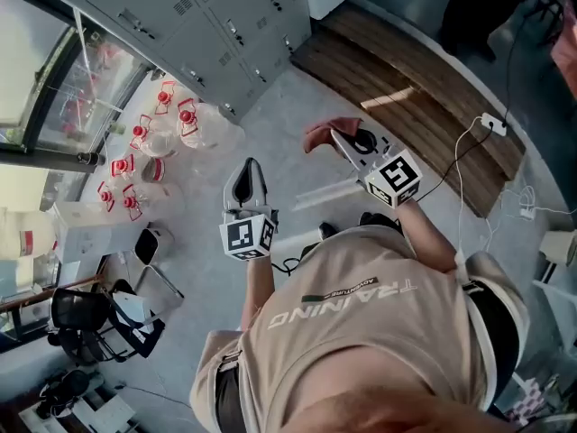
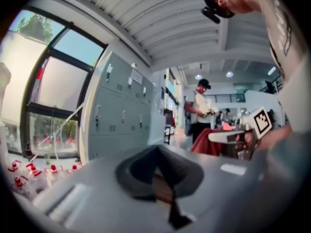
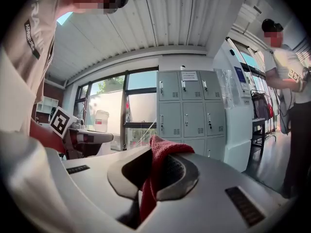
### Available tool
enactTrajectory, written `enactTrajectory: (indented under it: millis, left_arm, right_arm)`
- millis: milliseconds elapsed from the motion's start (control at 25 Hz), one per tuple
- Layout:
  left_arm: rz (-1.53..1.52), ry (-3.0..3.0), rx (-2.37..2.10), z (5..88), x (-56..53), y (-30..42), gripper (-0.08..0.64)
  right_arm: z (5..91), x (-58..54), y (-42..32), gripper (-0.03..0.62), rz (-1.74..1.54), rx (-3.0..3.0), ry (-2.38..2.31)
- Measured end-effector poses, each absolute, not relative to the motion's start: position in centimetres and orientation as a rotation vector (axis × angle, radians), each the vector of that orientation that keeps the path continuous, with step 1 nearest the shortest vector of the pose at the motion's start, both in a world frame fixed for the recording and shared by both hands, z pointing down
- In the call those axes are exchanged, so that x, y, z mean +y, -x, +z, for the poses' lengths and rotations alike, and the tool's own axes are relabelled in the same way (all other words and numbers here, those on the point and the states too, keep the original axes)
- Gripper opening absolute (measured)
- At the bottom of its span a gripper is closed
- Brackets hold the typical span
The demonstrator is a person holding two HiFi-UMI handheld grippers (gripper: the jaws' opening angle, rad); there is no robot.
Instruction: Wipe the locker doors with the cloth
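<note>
**Red cloth (image 3: 163, 148) pinched in right claw (image 3: 155, 171), apart from lockers (image 3: 192, 111)**

Grips the terry cloth between jaws clamped onto it, one fold poking up past the tips, the rest trailing down the slot. Holds the left claw (image 2: 158, 173) pressed together on nothing, just beside the right one. Points both claws toward the grey lockers across bare concrete floor (image 1: 279, 115), touching no door. Stands near red-capped bottles (image 1: 144, 142) clustered by the window.
</note>
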State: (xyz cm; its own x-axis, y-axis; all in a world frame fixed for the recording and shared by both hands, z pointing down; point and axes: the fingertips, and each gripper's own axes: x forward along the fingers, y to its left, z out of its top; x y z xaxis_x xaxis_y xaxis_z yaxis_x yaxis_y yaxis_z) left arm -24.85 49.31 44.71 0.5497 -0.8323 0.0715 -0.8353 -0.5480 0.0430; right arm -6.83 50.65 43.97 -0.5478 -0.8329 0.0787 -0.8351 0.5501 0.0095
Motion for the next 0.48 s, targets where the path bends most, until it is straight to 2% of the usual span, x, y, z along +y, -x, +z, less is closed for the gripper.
enactTrajectory:
  millis: [240,480]
  left_arm:
    - [0.088,-2.689,-1.415,46.3,47.0,25.3,0.005]
    - [0.114,-2.701,-1.402,46.5,42.8,22.1,0.005]
  right_arm:
    - [45.9,49.4,8.1,0.028,0.100,-2.679,-1.443]
    - [46.9,45.1,4.8,0.028,0.133,-2.677,-1.455]
